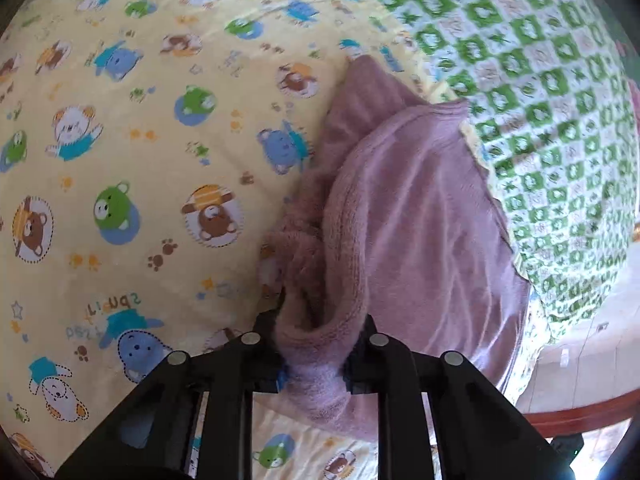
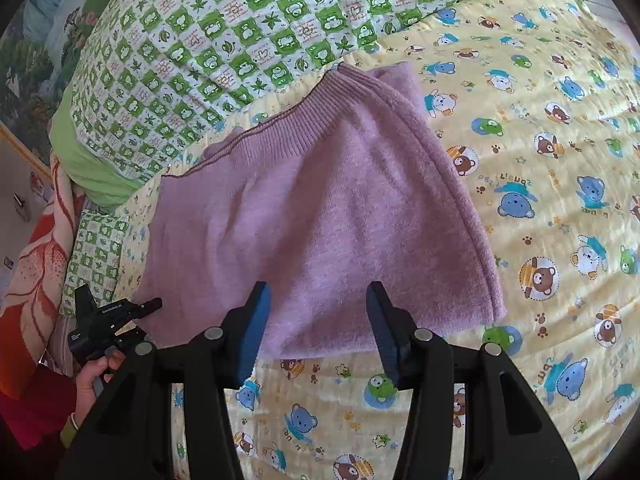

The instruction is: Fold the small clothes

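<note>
My left hand-held gripper (image 1: 316,356) pinches the purple garment's (image 2: 320,216) edge on the bed (image 2: 560,160); my right hand-held gripper (image 2: 318,320) hovers open. Next, probably carry the edge across.

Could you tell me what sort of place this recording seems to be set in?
Probably a bedroom: the purple knitted garment lies on a bed's yellow bear-print sheet, with a green checked quilt bunched behind it.
</note>
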### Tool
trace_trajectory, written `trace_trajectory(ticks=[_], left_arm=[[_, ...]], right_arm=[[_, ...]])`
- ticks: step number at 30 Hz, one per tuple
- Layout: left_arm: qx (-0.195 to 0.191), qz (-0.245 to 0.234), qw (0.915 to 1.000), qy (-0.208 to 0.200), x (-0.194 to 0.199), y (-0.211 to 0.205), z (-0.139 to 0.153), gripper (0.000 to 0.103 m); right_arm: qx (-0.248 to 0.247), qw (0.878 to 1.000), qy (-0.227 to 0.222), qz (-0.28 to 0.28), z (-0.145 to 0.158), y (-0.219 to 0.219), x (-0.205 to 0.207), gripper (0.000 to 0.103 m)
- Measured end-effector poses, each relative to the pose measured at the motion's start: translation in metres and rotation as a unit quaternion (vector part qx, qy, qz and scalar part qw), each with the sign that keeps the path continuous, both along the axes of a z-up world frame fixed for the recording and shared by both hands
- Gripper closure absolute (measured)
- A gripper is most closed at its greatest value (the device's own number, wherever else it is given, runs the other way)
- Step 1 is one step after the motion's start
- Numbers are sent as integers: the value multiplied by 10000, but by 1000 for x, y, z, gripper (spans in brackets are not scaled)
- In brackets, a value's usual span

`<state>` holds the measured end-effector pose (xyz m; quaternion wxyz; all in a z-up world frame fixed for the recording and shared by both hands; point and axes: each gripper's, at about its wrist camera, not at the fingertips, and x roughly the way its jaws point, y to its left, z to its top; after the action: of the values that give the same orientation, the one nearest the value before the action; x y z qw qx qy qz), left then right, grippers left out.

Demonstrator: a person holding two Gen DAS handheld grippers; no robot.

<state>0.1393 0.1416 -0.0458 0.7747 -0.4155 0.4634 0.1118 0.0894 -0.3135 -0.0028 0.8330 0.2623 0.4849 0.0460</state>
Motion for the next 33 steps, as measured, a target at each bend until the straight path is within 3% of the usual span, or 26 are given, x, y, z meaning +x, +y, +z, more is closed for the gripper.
trace_trajectory(ticks=[5,9,12,16,21,24,28,33], left_arm=[[445,-841,9935,-621,22,-42,45,89],[382,-1511,9816,-1104,41,-86,72,90],[219,-2097,9690,-1286,52,-126,76,90],[218,-2641,9582,-1081,65,-164,55,90],[91,-2760,9581,-765,74,-179,26,90],[52,-2737,9589,-744,77,-179,24,90],[52,-2729,9593,-723,77,-179,23,90],[33,-2706,9600,-713,73,-174,24,90]], right_arm=[[31,10000,-10,-48,0,-3,3,52],[57,10000,-22,-36,0,-2,8,52],[106,9999,-54,44,1,-2,17,52],[261,9995,-80,187,0,-3,40,52],[741,9953,16,629,-10,7,89,51],[1104,9890,149,973,-20,26,125,36],[1656,9747,145,1496,-32,63,168,36],[1779,9628,158,2026,-39,107,214,36]])
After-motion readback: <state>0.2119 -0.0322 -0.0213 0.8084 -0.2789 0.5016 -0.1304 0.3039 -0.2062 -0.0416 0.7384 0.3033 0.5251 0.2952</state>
